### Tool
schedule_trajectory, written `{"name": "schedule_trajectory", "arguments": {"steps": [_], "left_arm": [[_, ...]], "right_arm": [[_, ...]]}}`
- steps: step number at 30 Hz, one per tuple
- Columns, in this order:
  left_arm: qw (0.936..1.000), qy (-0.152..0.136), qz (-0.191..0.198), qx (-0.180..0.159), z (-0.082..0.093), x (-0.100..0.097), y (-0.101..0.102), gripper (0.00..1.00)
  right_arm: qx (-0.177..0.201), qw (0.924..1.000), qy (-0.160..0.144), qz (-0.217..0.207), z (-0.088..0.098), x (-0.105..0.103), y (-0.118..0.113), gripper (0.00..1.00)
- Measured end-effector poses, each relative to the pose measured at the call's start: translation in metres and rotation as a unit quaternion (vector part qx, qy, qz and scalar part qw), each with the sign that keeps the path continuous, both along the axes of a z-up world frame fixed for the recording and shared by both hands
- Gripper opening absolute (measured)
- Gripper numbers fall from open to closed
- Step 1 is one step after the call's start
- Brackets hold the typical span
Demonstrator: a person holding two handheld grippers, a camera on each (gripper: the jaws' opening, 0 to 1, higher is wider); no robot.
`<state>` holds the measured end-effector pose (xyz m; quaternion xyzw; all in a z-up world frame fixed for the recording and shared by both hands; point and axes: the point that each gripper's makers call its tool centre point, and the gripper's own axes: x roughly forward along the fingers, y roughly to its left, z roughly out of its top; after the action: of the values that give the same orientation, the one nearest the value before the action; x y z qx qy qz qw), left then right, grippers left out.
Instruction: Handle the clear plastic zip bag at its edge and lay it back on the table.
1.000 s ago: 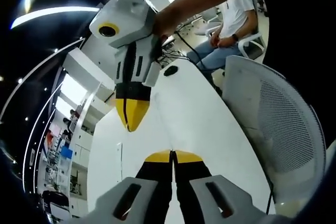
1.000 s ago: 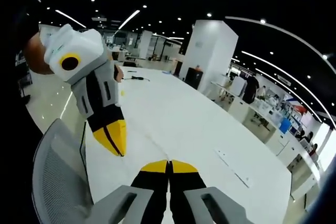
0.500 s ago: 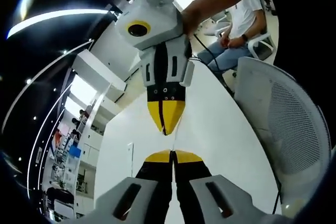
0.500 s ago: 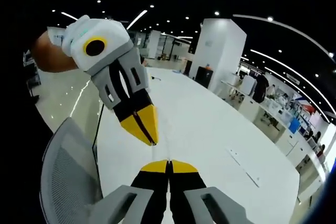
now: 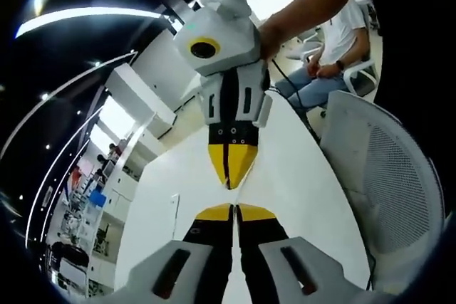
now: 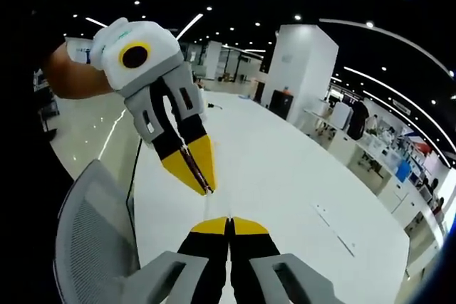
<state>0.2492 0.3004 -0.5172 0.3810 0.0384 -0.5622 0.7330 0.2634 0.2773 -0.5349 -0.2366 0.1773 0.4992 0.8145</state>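
Observation:
The clear plastic zip bag point(image 5: 231, 196) is almost invisible, a faint thin strip stretched between the two pairs of yellow tips. In the left gripper view my left gripper point(image 5: 234, 210) rises from the bottom with jaws pressed together, and my right gripper point(image 5: 229, 184) points down at it, tips nearly meeting, held by a bare hand. In the right gripper view my right gripper point(image 6: 229, 222) is shut at the bottom and my left gripper point(image 6: 208, 190) angles in from the upper left, also shut. Both hang above the long white table point(image 6: 278, 169).
A grey mesh office chair point(image 5: 388, 176) stands at the table's edge, also seen as the chair back point(image 6: 85, 236). A person in a white shirt point(image 5: 338, 30) sits beyond it. A small flat slip point(image 6: 335, 236) lies on the table point(image 5: 292, 176).
The two grippers have drawn together. The right one swung from the left side to straight ahead of the left one's tips, and the gap between the tips has narrowed.

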Motion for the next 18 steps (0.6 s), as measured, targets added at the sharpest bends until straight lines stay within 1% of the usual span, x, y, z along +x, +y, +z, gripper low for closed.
{"name": "schedule_trajectory", "arguments": {"steps": [1, 3, 6, 7, 10, 11, 13, 18], "left_arm": [[0.9999, 0.009, 0.005, -0.010, 0.001, 0.000, 0.001, 0.00], [0.9994, 0.011, 0.012, -0.032, 0.006, 0.002, 0.004, 0.04], [0.9967, 0.030, 0.036, -0.066, 0.011, 0.004, 0.013, 0.12], [0.9963, 0.031, 0.040, -0.069, 0.011, 0.005, 0.016, 0.13], [0.9929, 0.039, 0.070, -0.087, 0.012, 0.008, 0.028, 0.17], [0.9906, 0.049, 0.081, -0.099, 0.012, 0.007, 0.032, 0.19], [0.9875, 0.060, 0.096, -0.110, 0.010, 0.007, 0.041, 0.21], [0.9820, 0.075, 0.126, -0.120, 0.002, 0.004, 0.059, 0.28]], "right_arm": [[-0.001, 1.0000, -0.001, 0.001, 0.000, 0.001, 0.001, 0.00], [-0.001, 1.0000, -0.001, 0.002, 0.000, 0.003, 0.002, 0.00], [-0.004, 1.0000, -0.003, 0.005, -0.002, 0.006, 0.003, 0.00], [-0.006, 1.0000, -0.004, 0.007, -0.003, 0.008, 0.004, 0.00], [-0.009, 0.9999, -0.007, 0.009, -0.004, 0.012, 0.004, 0.00], [-0.009, 0.9999, -0.007, 0.009, -0.004, 0.013, 0.004, 0.00], [-0.010, 0.9999, -0.009, 0.011, -0.003, 0.017, 0.004, 0.00], [-0.020, 0.9992, -0.030, 0.017, 0.000, 0.034, 0.002, 0.00]]}}
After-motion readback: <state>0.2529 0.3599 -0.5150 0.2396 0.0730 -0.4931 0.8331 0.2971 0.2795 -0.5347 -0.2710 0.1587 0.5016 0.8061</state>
